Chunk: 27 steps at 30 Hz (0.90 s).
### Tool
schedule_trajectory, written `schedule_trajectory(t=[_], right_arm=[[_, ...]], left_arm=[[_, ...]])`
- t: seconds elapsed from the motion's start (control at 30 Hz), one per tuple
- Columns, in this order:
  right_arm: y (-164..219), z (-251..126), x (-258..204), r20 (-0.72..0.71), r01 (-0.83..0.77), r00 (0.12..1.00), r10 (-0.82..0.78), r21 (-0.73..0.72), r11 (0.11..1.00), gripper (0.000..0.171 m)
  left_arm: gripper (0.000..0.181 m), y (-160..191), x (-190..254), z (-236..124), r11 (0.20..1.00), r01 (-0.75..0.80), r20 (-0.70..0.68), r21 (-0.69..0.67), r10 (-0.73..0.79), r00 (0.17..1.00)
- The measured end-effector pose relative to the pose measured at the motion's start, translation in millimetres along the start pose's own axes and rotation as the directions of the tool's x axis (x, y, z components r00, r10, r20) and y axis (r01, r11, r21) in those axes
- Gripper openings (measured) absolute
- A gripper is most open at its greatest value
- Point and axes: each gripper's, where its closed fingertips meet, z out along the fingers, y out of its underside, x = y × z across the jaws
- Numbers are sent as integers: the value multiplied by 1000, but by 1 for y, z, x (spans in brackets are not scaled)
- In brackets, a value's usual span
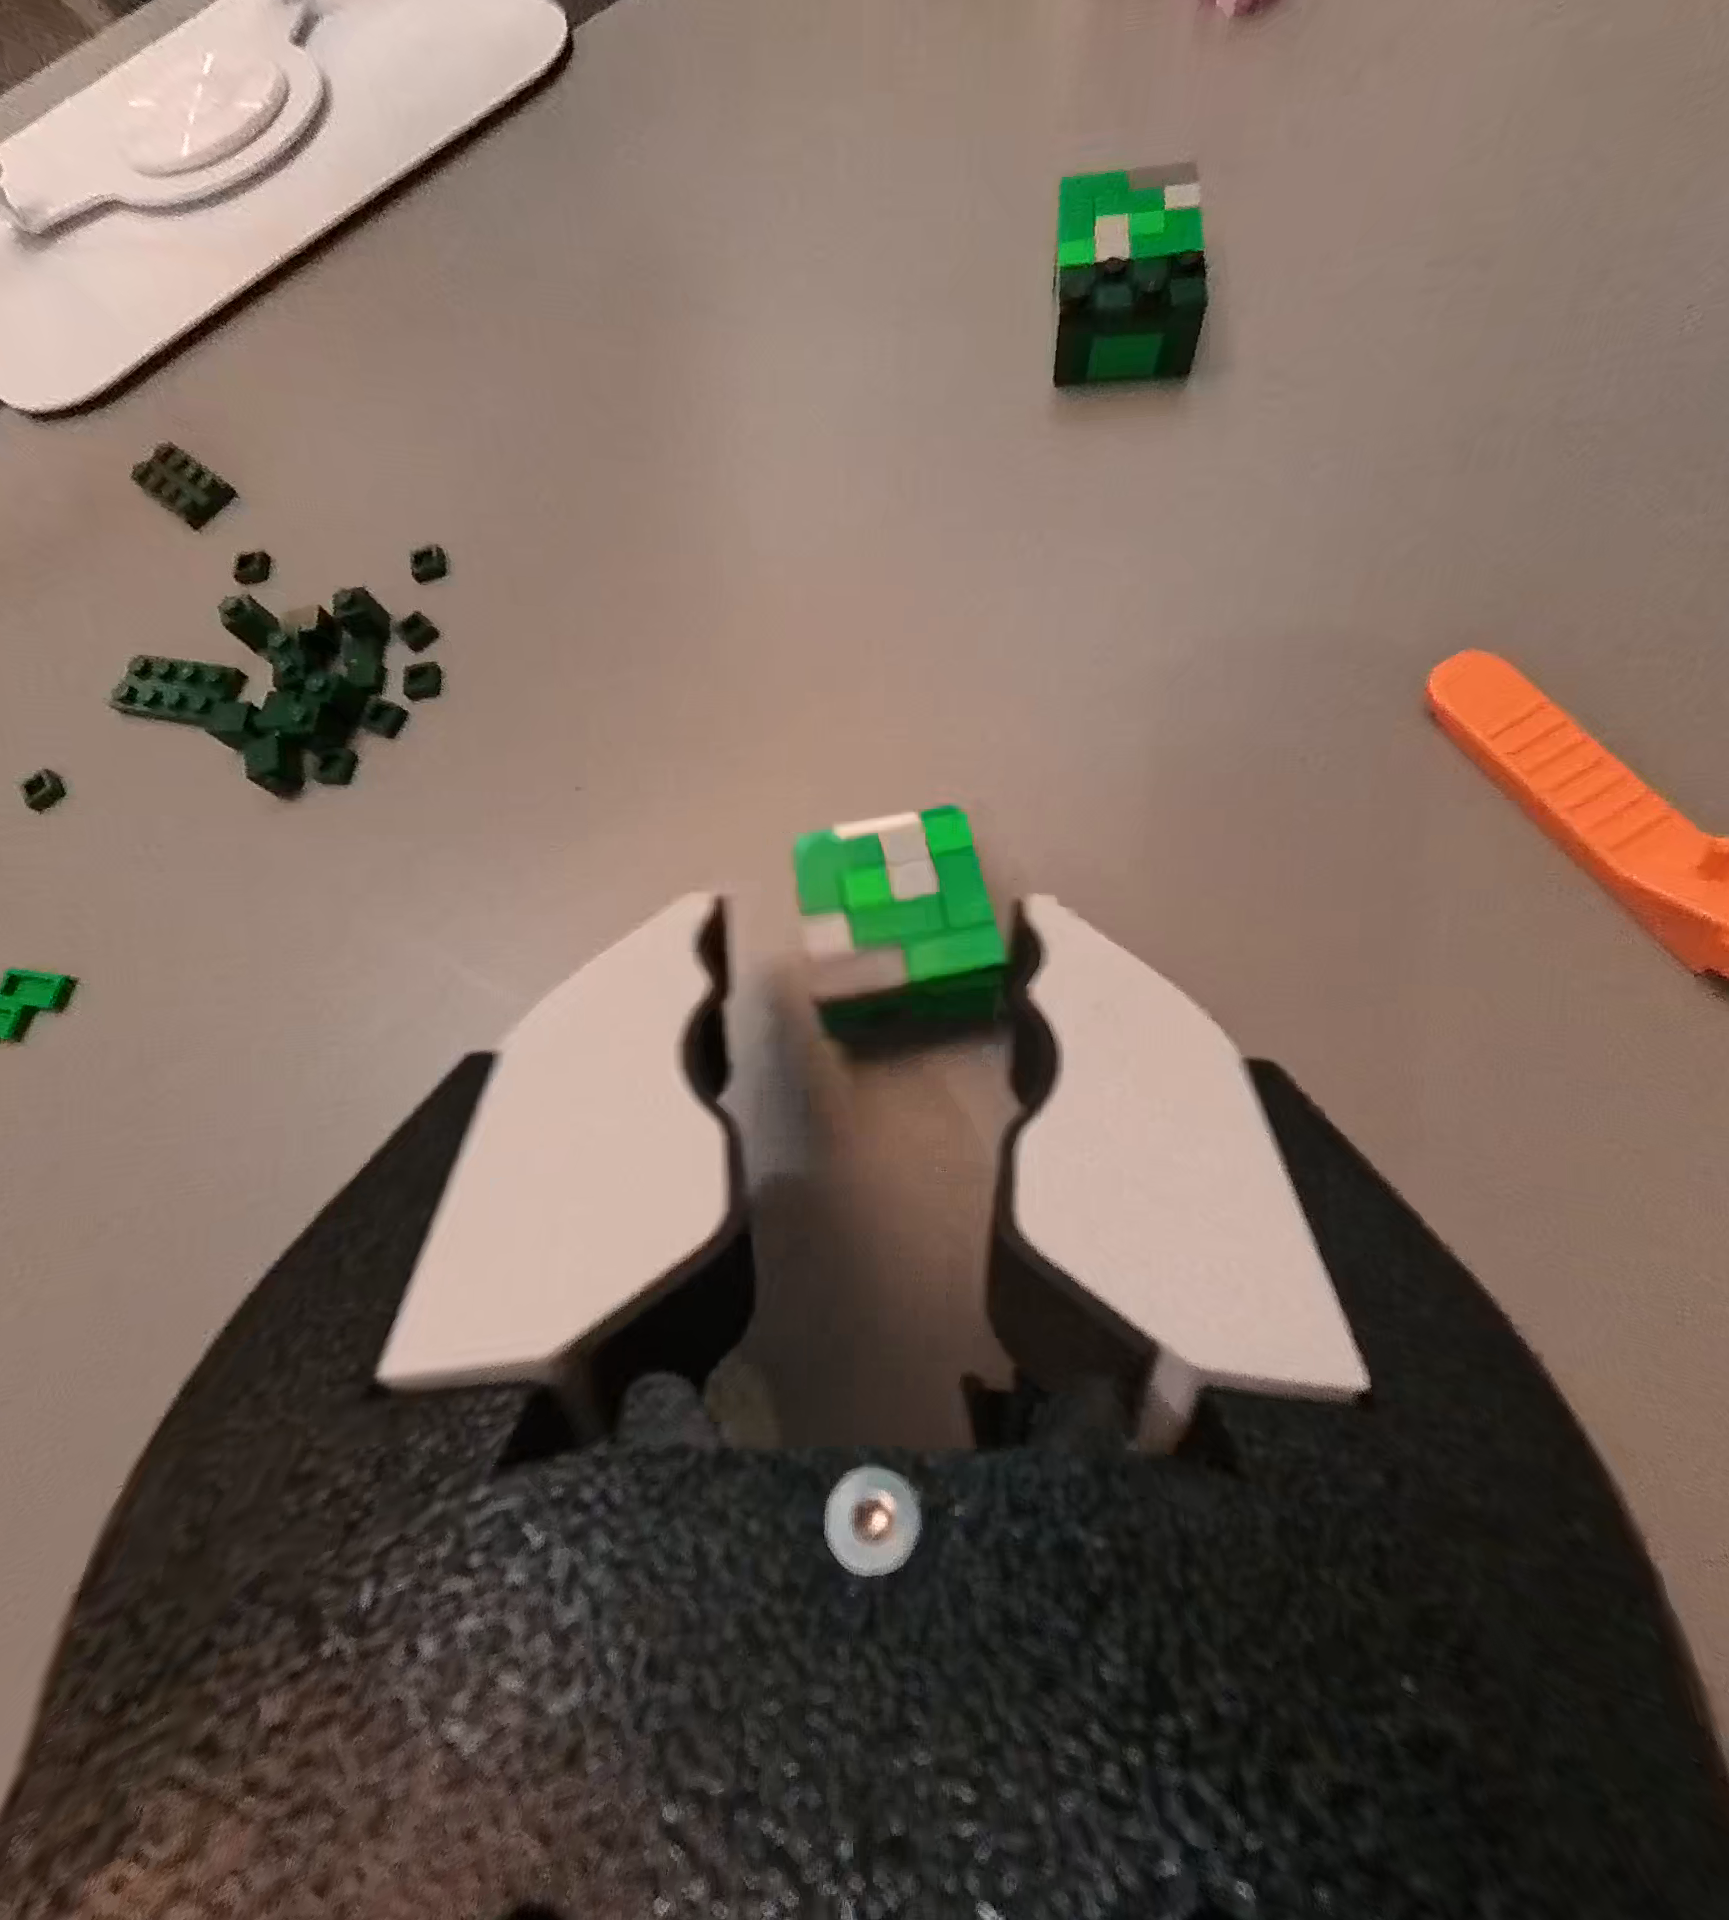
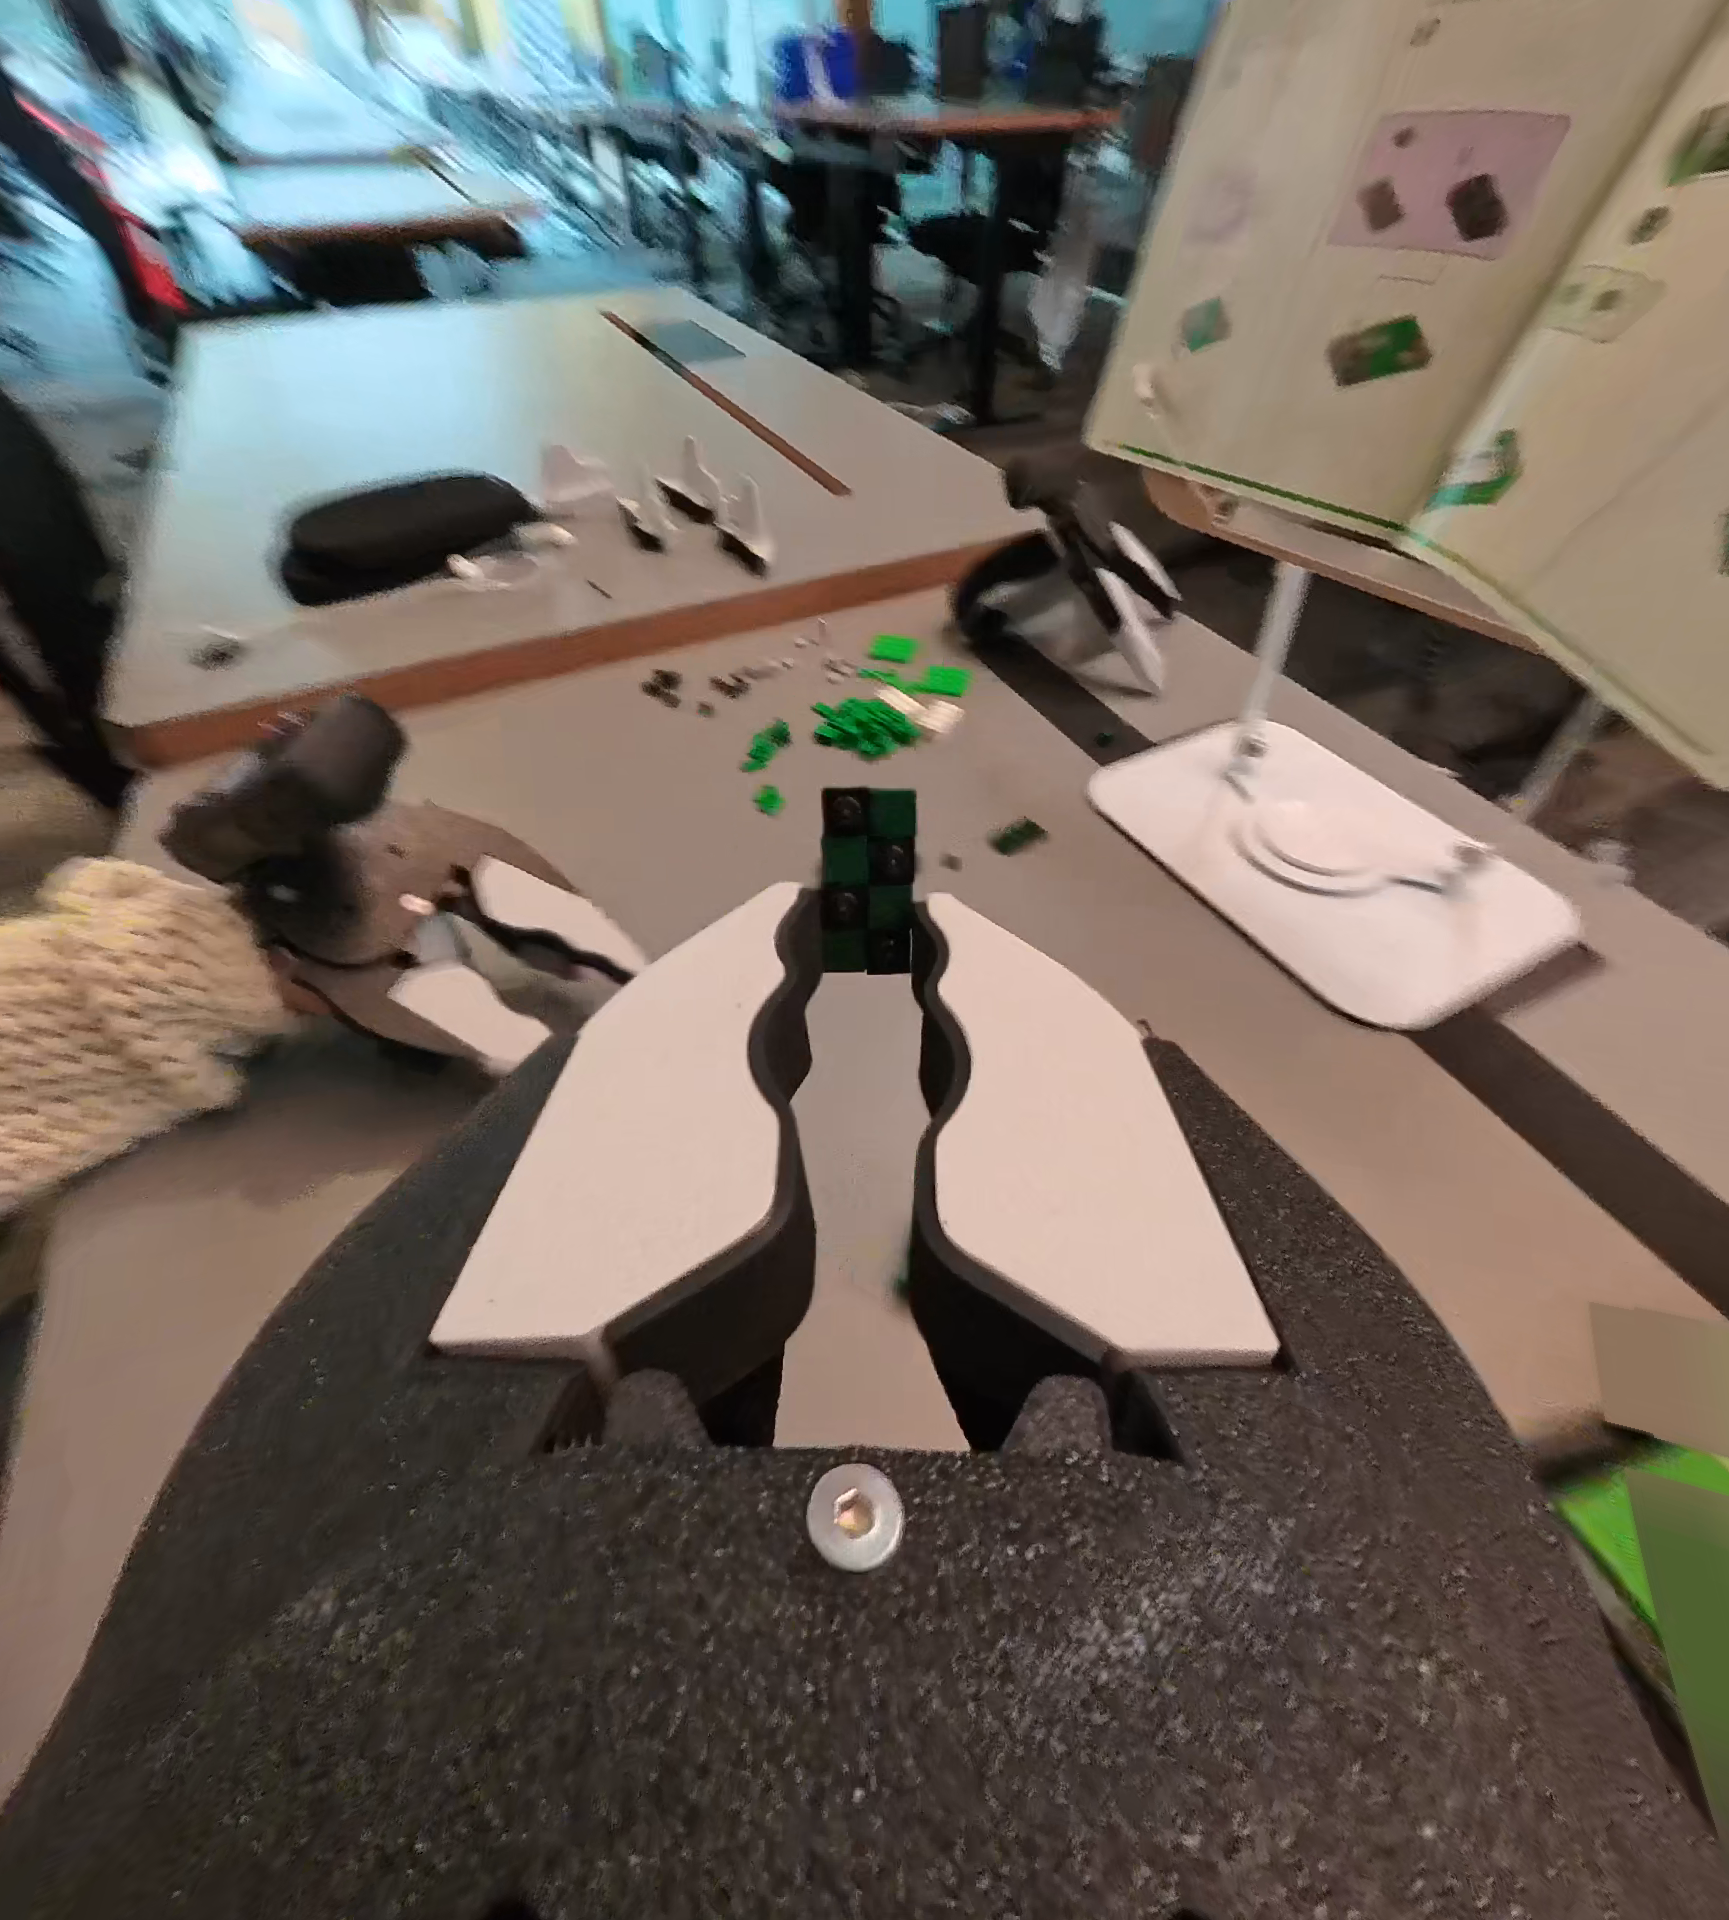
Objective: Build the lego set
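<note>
No legible txt; instruction booklet print too blurred.

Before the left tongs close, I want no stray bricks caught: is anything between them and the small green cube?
Nothing visible. The left tongs stand open with the green cube right at their tips, bare table around it. The dark green pile and orange brick separator lie well off to the sides.
</note>
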Motion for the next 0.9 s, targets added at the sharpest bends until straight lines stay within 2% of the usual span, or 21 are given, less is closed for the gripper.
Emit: schedule_trajectory(t=[0.07,0.13,0.2,0.27,0.3,0.37,0.5,0.6,0.67,0.7,0.83,0.9], right_arm=[[-2,9,-16,174,-103,980,93,52,993,16],[-2,14,-31,357,-207,918,173,58,977,16],[9,16,-52,536,-269,810,238,-22,963,15],[27,18,-71,630,-229,733,257,-127,965,16],[41,19,-79,647,-170,721,247,-180,969,16],[65,17,-97,688,-46,686,236,-283,958,16],[77,11,-121,753,33,598,273,-364,931,16],[81,9,-126,767,46,571,295,-388,920,16],[83,6,-129,777,52,546,313,-404,913,16],[84,3,-132,785,57,526,327,-416,908,16],[93,3,-136,778,81,510,366,-467,880,16],[94,3,-137,779,80,501,377,-476,876,16]], left_arm=[[77,5,-3,-1,999,-9,36,-32,11,999],[90,-6,-7,-10,997,-72,101,8,71,992],[87,-42,-3,-31,968,-212,171,136,188,967],[74,-91,17,-59,854,-429,246,294,366,898],[68,-112,32,-73,764,-547,292,344,466,835],[55,-135,57,-87,594,-731,357,336,638,682],[53,-131,80,-79,423,-877,295,227,829,476],[47,-119,87,-77,385,-898,238,213,871,430],[26,-114,91,-76,376,-902,224,213,880,419],[22,-111,93,-76,373,-902,217,217,882,417],[23,-110,104,-74,351,-904,213,245,890,403],[16,-107,107,-72,349,-901,196,258,894,402]])
